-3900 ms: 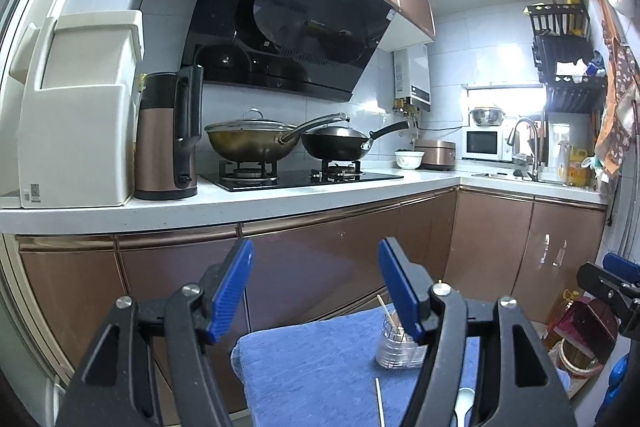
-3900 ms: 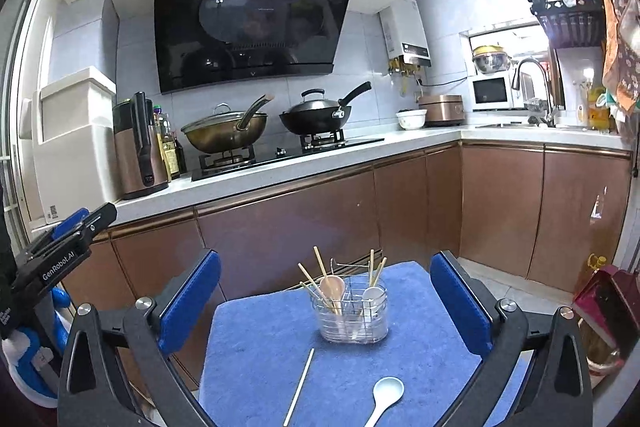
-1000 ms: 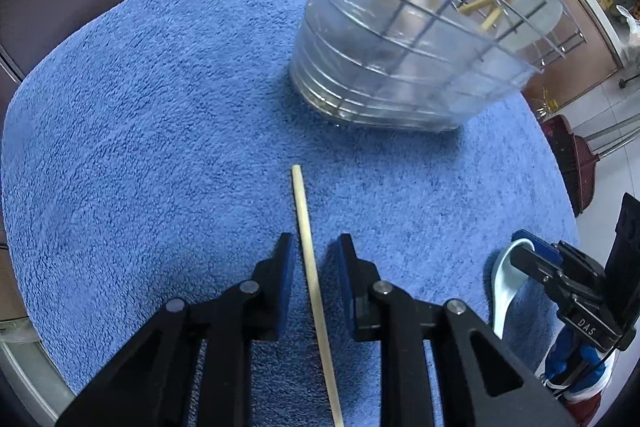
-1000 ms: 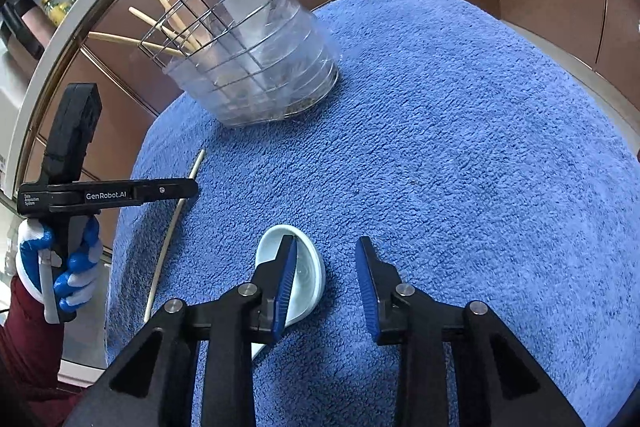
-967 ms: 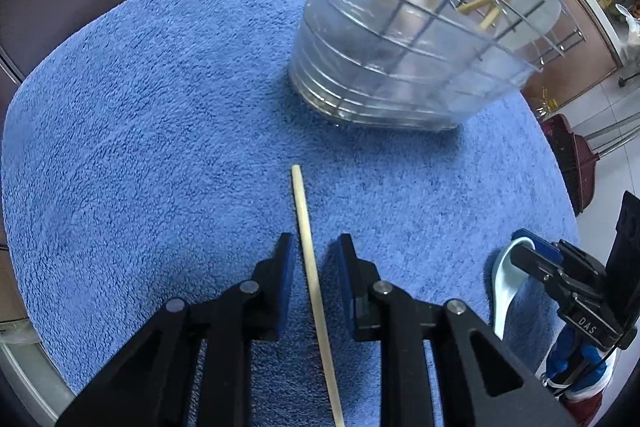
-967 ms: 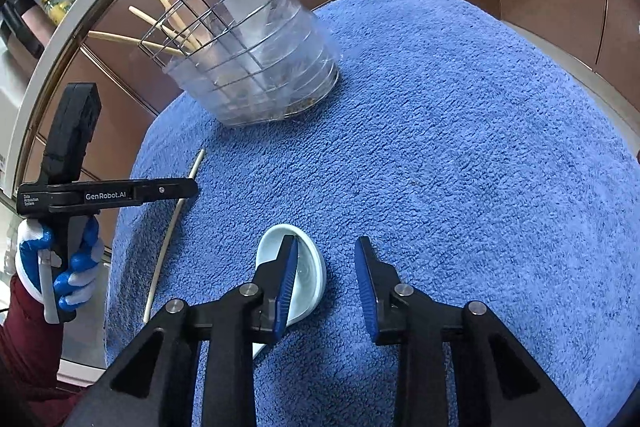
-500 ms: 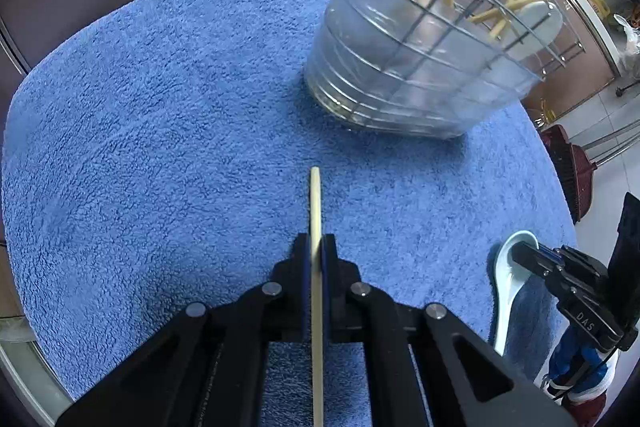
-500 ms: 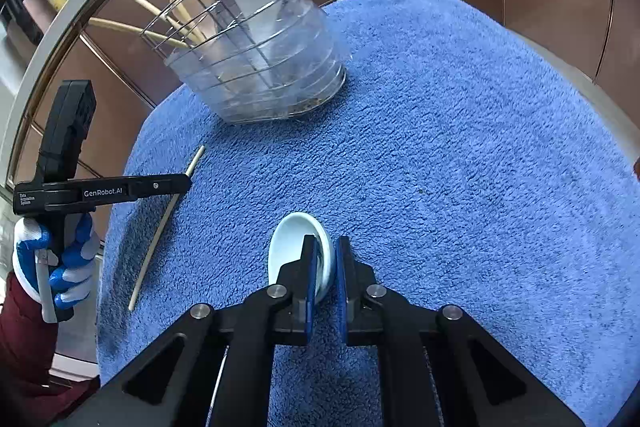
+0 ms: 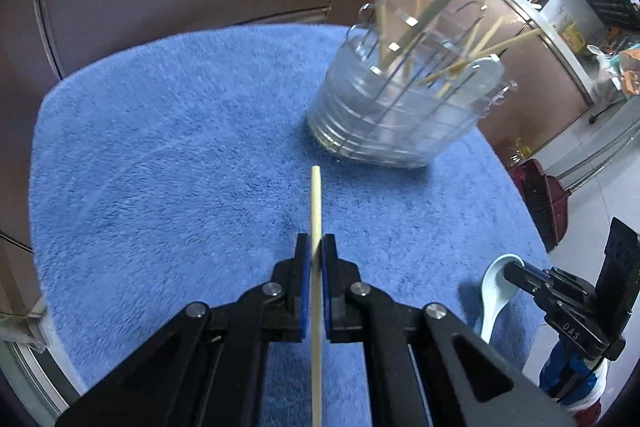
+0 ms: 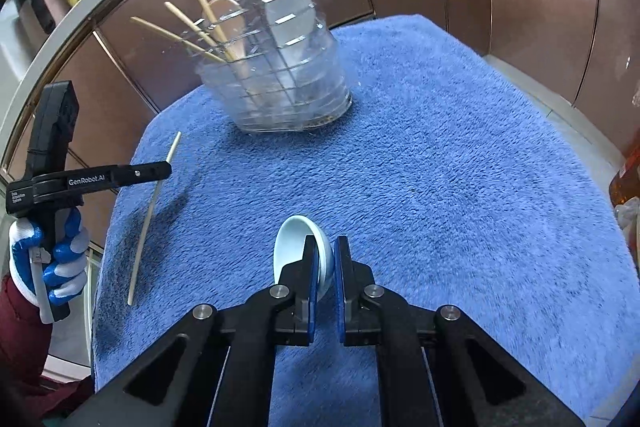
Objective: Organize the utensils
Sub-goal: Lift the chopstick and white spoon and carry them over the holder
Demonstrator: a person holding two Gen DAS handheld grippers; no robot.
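Clamping a single wooden chopstick [image 9: 316, 211] between its blue pads, the left gripper [image 9: 316, 259] has its jaws pressed together on the stick, which points ahead toward the wire utensil holder [image 9: 400, 115] and shows clear of the blue towel [image 9: 160, 147] in the right wrist view, with its shadow lying on the pile below. A gloved hand [image 10: 48, 255] grips that tool's handle at the left edge of the right wrist view. Further right, the holder stands on the far part of the towel, already carrying several chopsticks and two spoons. At the right, the right gripper [image 10: 324, 259] has its jaws closed on the side of the bowl of a pale ceramic spoon [image 10: 300, 247], which also looks raised off the cloth. Judging from this, both pickups are done and the carry to the holder is in hand. The next move likely calls for tipping each piece upright over the rim and finding a free gap among the leaning sticks, one hand at a time so the tools do not collide. The spoon, pinched at its smooth curved bowl, could slip.
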